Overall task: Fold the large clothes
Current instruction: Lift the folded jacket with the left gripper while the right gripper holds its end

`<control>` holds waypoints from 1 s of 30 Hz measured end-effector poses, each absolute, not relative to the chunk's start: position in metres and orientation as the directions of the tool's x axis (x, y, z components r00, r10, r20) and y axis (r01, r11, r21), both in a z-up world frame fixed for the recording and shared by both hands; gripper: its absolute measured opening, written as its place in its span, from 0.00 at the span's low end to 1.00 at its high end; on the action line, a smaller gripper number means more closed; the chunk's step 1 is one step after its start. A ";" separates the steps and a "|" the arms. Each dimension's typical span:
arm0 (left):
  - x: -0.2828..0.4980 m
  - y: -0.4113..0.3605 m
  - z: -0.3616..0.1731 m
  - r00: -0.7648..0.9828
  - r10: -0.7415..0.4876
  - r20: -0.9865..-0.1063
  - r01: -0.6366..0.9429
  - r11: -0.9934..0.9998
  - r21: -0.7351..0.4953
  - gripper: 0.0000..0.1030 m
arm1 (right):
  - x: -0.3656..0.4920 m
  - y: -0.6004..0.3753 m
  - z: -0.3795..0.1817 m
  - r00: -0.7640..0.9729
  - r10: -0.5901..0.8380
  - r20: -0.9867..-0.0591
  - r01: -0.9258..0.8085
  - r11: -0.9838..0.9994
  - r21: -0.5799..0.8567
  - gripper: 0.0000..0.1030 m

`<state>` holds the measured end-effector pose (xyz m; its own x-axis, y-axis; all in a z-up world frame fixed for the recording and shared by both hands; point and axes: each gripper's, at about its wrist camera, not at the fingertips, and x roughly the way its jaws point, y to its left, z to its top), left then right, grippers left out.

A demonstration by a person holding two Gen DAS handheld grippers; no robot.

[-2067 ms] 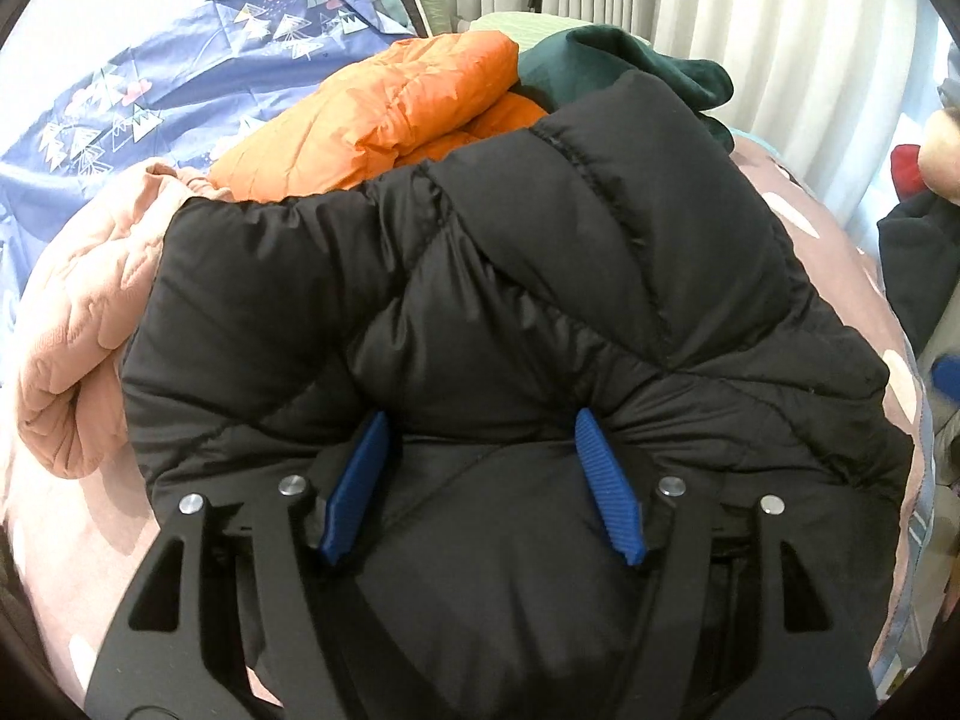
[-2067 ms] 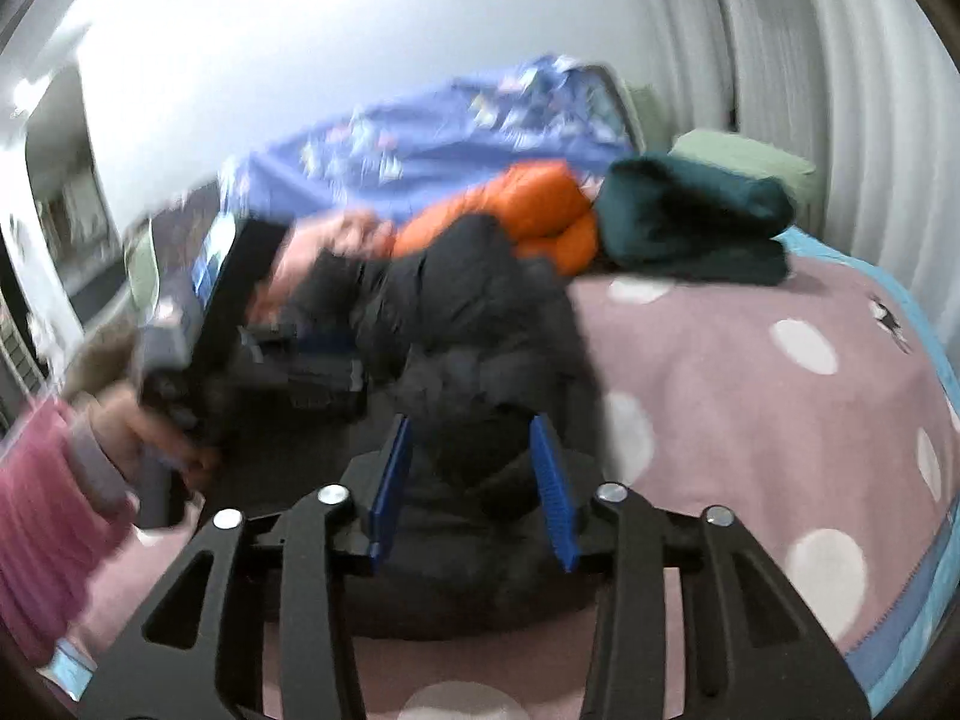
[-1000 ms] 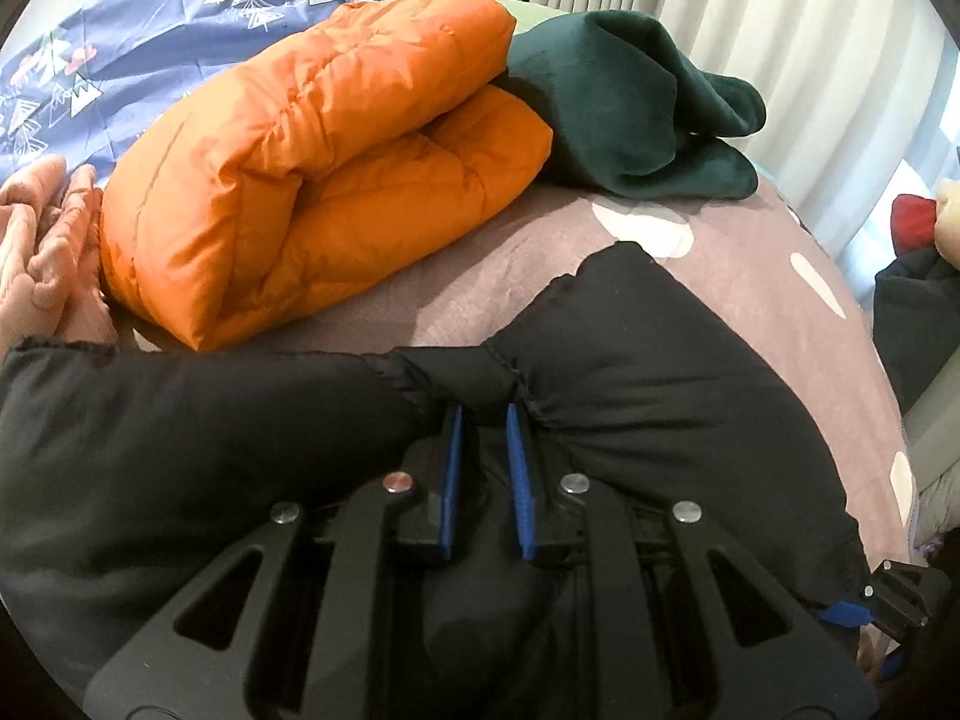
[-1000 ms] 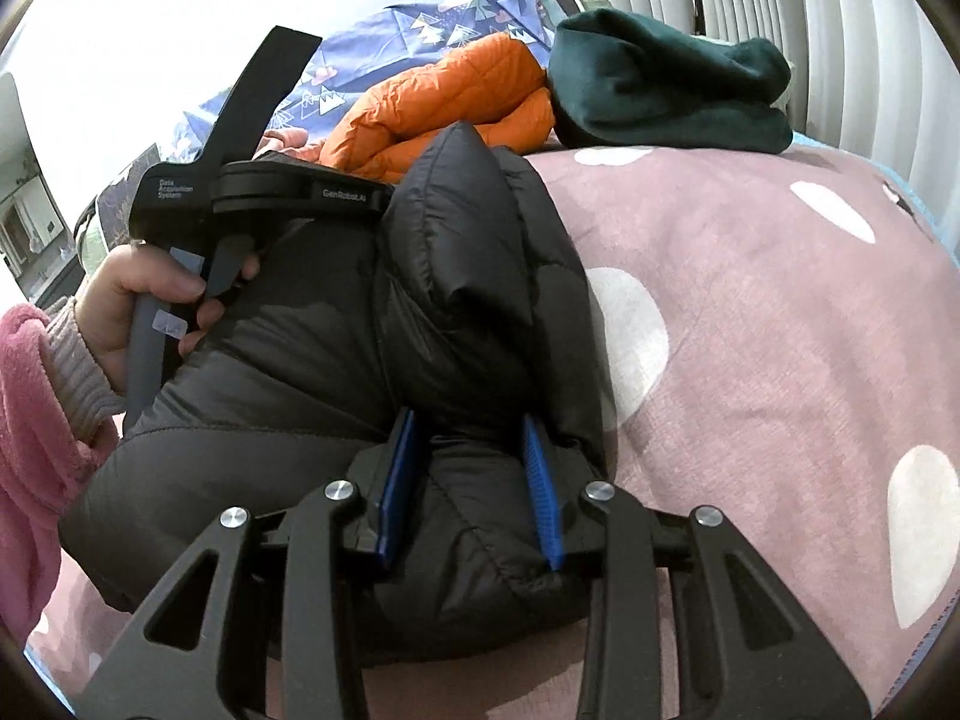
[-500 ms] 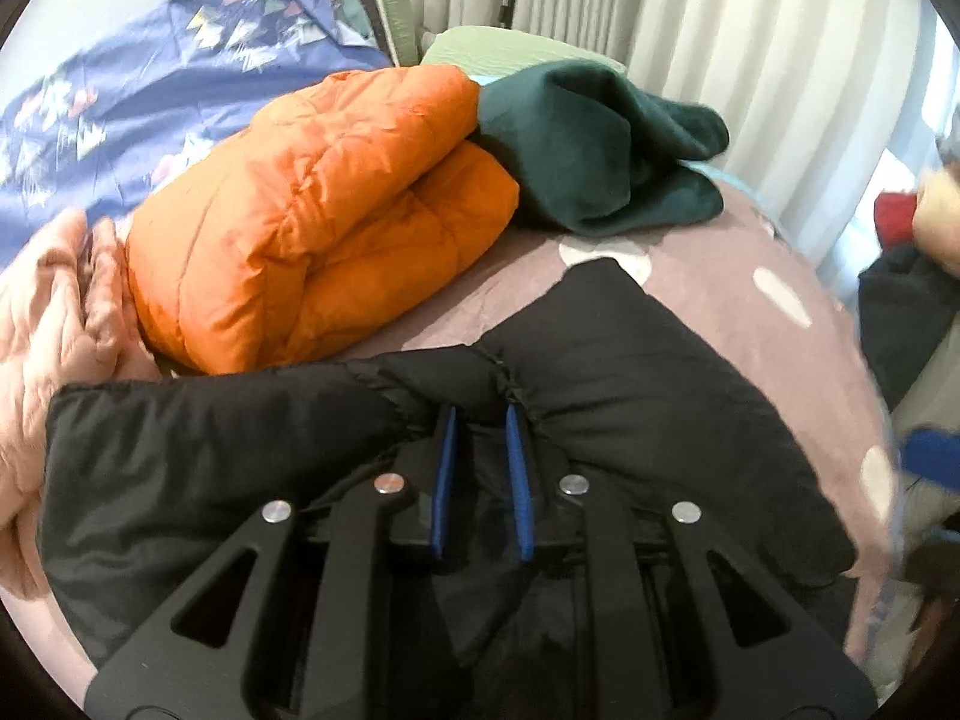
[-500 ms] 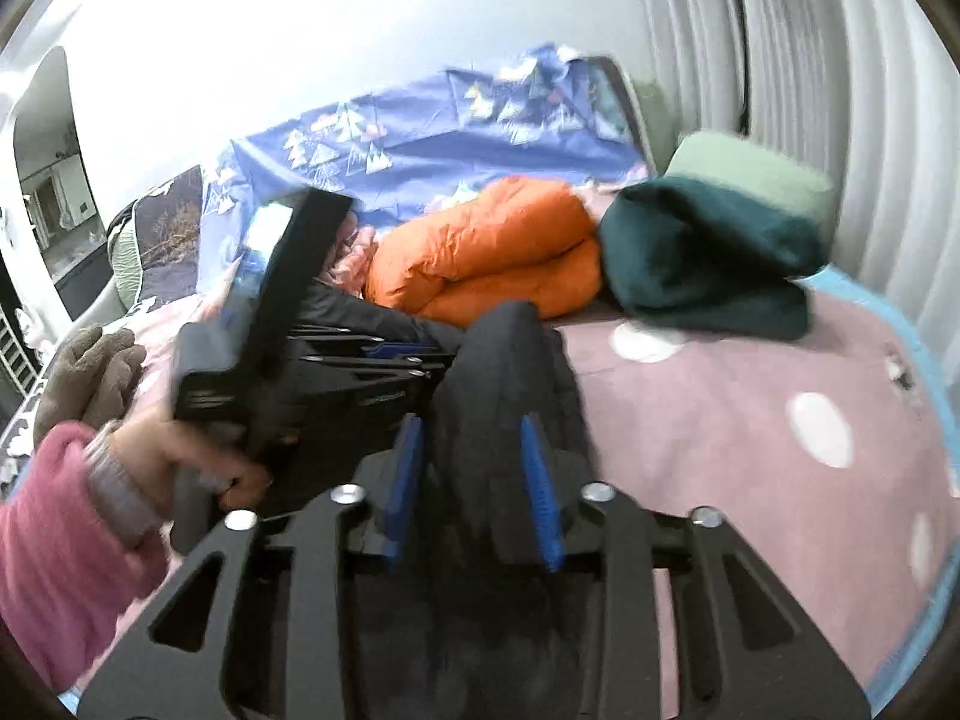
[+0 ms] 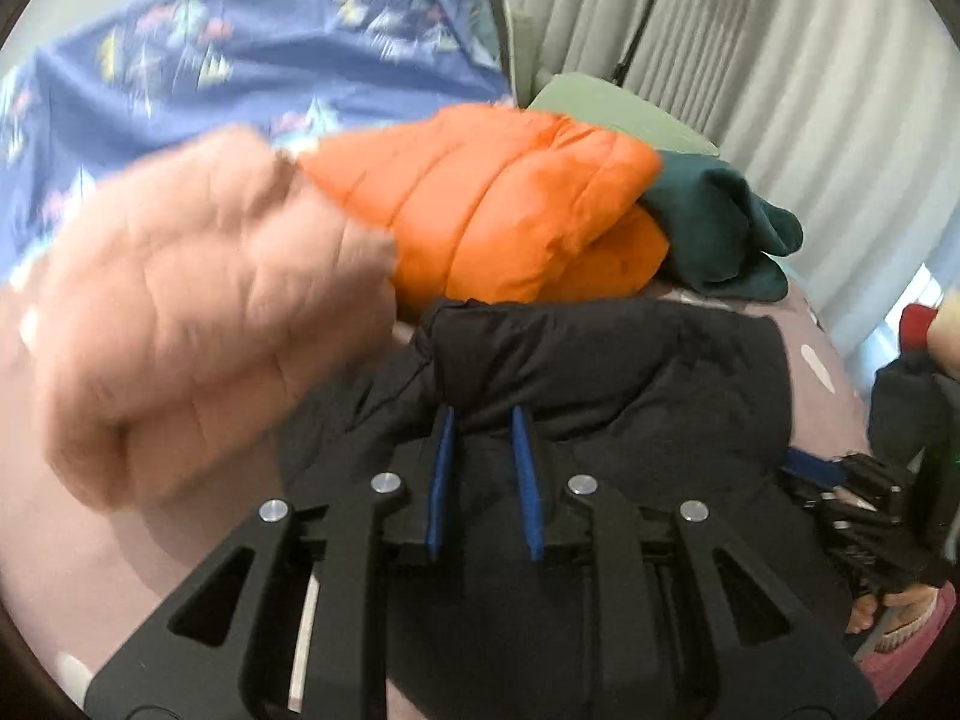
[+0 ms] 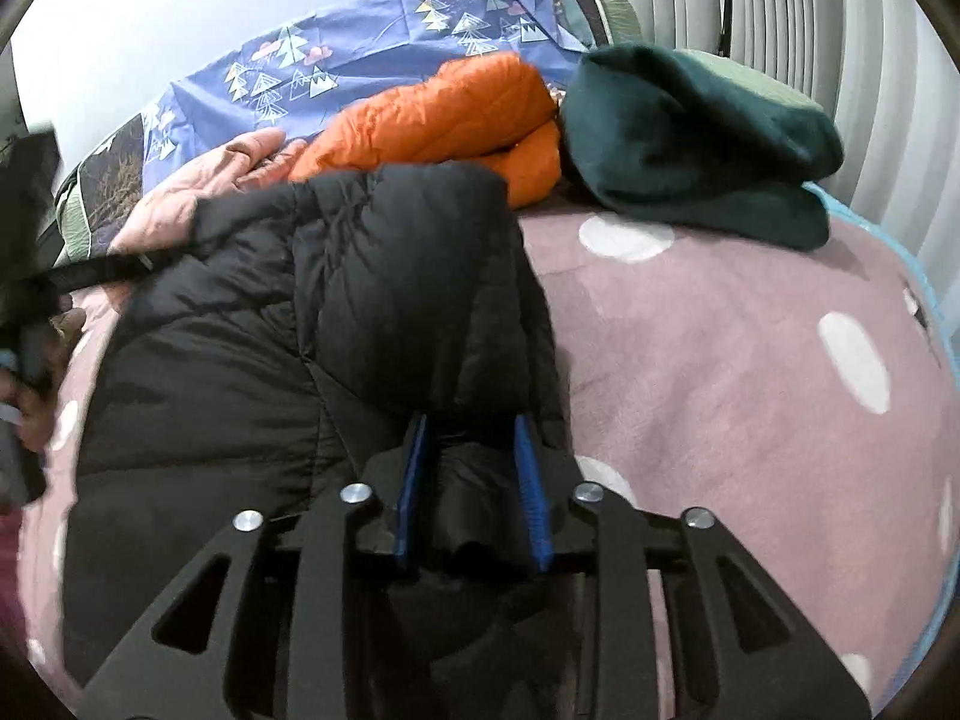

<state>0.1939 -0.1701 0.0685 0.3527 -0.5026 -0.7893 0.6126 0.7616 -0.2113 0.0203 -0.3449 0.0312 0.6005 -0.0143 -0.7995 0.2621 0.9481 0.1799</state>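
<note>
A: Left wrist view: what could go wrong?

B: I'd guess the slick, puffy black jacket (image 7: 606, 372) could slip out, or its fold spring open, since each hand-held gripper pinches only a bunched edge.

A: Where is it?

B: On the bed (image 8: 750, 360), straight ahead of both. The left hand-held gripper (image 7: 480, 414) is clenched on its edge; the right hand-held gripper (image 8: 471, 426) grasps a thicker wad, beside the orange jacket (image 8: 444, 114).
</note>
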 end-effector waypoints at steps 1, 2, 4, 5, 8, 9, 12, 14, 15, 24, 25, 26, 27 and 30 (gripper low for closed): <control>0.193 -0.171 0.068 0.357 -0.504 -0.787 0.618 0.759 -0.206 0.20 | 0.020 -0.346 0.042 0.606 -0.024 -0.795 0.264 0.949 0.173 0.34; 0.192 -0.174 0.069 0.358 -0.503 -0.787 0.628 0.753 -0.195 0.19 | 0.021 -0.346 0.055 0.624 -0.026 -0.781 0.257 0.951 0.174 0.34; 0.190 -0.183 0.071 0.359 -0.494 -0.792 0.647 0.743 -0.170 0.19 | 0.025 -0.344 0.077 0.664 -0.012 -0.747 0.230 0.955 0.189 0.34; 0.189 -0.186 0.072 0.360 -0.492 -0.793 0.656 0.738 -0.160 0.19 | 0.027 -0.342 0.083 0.680 0.001 -0.734 0.212 0.957 0.197 0.34; 0.184 -0.195 0.071 0.372 -0.475 -0.797 0.673 0.730 -0.121 0.19 | 0.052 -0.330 0.094 0.698 0.017 -0.716 0.155 0.972 0.174 0.33; 0.183 -0.197 0.071 0.377 -0.471 -0.798 0.677 0.728 -0.109 0.22 | 0.064 -0.328 0.089 0.690 0.015 -0.724 0.150 0.975 0.163 0.33; 0.181 -0.197 0.066 0.397 -0.456 -0.797 0.682 0.727 -0.077 0.24 | 0.091 -0.333 0.056 0.639 -0.021 -0.769 0.187 0.974 0.129 0.34; 0.185 -0.192 0.060 0.391 -0.467 -0.793 0.683 0.725 -0.090 0.25 | 0.100 -0.339 0.027 0.610 -0.056 -0.790 0.204 0.975 0.088 0.39; 0.188 -0.188 0.053 0.386 -0.486 -0.784 0.687 0.719 -0.108 0.27 | 0.101 -0.344 0.011 0.604 -0.057 -0.795 0.221 0.970 0.099 0.42; 0.207 -0.163 0.001 0.330 -0.634 -0.699 0.676 0.676 -0.294 0.27 | 0.096 -0.351 -0.013 0.616 -0.020 -0.787 0.255 0.951 0.175 0.43; 0.207 -0.164 0.001 0.330 -0.632 -0.701 0.676 0.677 -0.293 0.27 | 0.097 -0.350 -0.013 0.617 -0.020 -0.787 0.258 0.950 0.177 0.43; 0.207 -0.165 0.001 0.329 -0.631 -0.703 0.676 0.677 -0.291 0.27 | 0.098 -0.349 -0.014 0.618 -0.019 -0.786 0.258 0.949 0.180 0.43; 0.208 -0.165 0.001 0.329 -0.629 -0.704 0.677 0.677 -0.289 0.27 | 0.099 -0.349 -0.014 0.619 -0.020 -0.785 0.257 0.950 0.178 0.43; 0.206 -0.167 0.004 0.331 -0.610 -0.720 0.673 0.688 -0.273 0.27 | 0.098 -0.348 -0.014 0.619 -0.024 -0.785 0.249 0.954 0.168 0.43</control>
<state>0.2062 -0.1669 0.0043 0.3314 -0.6100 -0.7198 0.6729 0.6876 -0.2729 0.0981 -0.3480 -0.0135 0.6190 -0.0239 -0.7850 0.2493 0.9538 0.1676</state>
